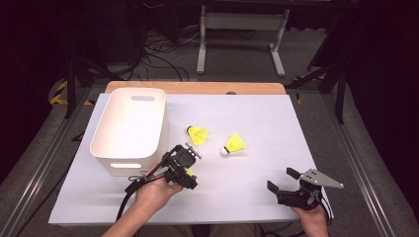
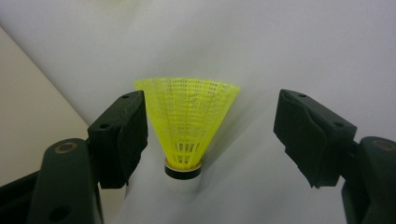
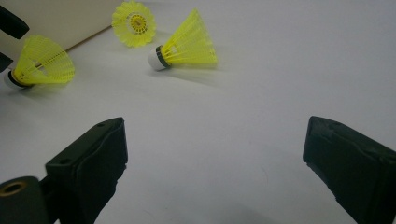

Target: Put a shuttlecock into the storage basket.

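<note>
1. The left gripper [image 2: 210, 135] has wide jaws around a yellow shuttlecock [image 2: 187, 126] at frame centre; one jaw sits just beside its skirt.
2. The shuttlecock rests on the white worktop [image 2: 280, 46].
3. The right gripper [image 3: 215, 158], jaws wide and empty, sits at lower right in the high view.

You've got a yellow plastic-mesh shuttlecock [image 2: 187, 122], matt black jaws, a smooth white bin [image 1: 129, 129], matt white sheet [image 1: 257, 143] over wood.

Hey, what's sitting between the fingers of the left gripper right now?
A yellow shuttlecock, cork toward the camera, lies between the fingers of the left gripper, which stand open around it in the left gripper view.
</note>
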`<action>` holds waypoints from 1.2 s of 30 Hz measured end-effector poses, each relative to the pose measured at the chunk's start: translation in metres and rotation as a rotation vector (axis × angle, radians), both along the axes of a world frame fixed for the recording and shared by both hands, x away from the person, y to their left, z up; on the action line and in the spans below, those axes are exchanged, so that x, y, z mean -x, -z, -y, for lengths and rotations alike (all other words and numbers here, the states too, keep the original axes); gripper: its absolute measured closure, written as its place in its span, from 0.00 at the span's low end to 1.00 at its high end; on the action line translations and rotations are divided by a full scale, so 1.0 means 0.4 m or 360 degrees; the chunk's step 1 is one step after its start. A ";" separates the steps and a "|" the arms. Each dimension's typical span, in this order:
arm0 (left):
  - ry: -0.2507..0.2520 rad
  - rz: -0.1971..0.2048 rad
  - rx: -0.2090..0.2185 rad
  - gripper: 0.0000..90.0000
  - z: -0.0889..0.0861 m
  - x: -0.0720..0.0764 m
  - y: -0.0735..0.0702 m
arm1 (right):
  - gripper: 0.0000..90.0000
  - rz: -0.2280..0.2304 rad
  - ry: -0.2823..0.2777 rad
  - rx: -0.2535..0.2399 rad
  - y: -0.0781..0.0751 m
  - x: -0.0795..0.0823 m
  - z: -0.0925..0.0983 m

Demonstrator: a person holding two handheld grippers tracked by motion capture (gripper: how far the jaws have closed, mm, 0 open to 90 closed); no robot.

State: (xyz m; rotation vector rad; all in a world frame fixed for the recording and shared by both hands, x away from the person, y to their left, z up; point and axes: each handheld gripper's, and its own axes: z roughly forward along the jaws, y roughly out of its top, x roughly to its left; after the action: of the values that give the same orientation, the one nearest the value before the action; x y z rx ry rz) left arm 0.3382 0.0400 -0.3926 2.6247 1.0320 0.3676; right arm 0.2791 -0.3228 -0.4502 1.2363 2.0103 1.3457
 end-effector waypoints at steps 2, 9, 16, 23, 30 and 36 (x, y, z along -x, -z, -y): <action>0.0000 -0.0002 -0.0011 0.30 0.002 -0.002 0.002 | 0.08 0.0001 -0.0001 0.0000 0.000 0.000 0.000; -0.0022 -0.0028 -0.0039 0.29 0.006 -0.014 0.013 | 0.08 0.0003 -0.0005 0.0003 0.000 0.000 -0.001; -0.0041 -0.0064 -0.0063 0.29 0.012 -0.027 0.028 | 0.08 0.0002 -0.0007 -0.0003 -0.001 0.000 -0.002; -0.0045 -0.0114 -0.0075 0.29 0.018 -0.036 0.042 | 0.08 0.0002 -0.0012 -0.0003 -0.001 0.000 -0.003; -0.0055 -0.0139 -0.0090 0.30 0.022 -0.047 0.058 | 0.08 0.0002 -0.0023 0.0002 0.000 0.000 -0.003; -0.0043 -0.0170 -0.0086 0.34 0.024 -0.051 0.063 | 0.08 -0.0001 -0.0026 0.0004 0.000 0.001 -0.003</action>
State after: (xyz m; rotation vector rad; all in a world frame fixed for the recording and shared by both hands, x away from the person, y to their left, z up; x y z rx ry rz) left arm 0.3584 0.0303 -0.4180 2.7066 1.1068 0.2672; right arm 0.2788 -0.3217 -0.4501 1.2216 2.0262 1.3505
